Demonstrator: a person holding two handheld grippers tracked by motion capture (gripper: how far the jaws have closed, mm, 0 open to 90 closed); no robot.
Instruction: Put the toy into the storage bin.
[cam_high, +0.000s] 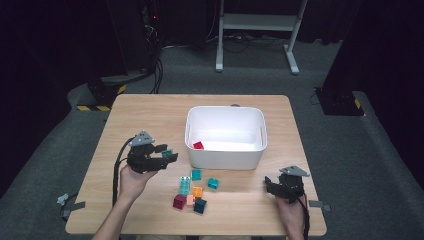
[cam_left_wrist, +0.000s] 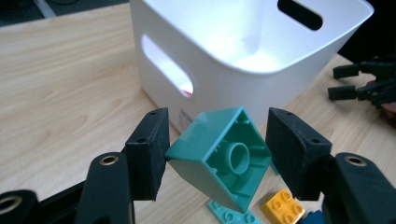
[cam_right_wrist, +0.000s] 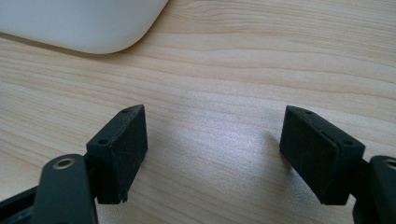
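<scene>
From the high view, one white bin (cam_high: 225, 136) sits on the wooden table (cam_high: 150, 107) with one red block (cam_high: 198, 145) inside; six loose blocks (cam_high: 193, 192) lie in front of it. The left gripper (cam_high: 166, 154) holds a teal block (cam_high: 167, 152) above the table, left of the bin.

In the left gripper view, that teal block (cam_left_wrist: 219, 156) is pinched cornerwise, its hollow underside with one round tube facing the camera. A small label on the bin is unreadable.

In the right gripper view, the right gripper (cam_right_wrist: 212, 144) stands wide with nothing between its jaws.

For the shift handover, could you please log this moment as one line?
left gripper: shut on teal brick | right gripper: open, idle | white bin: holds red brick
</scene>
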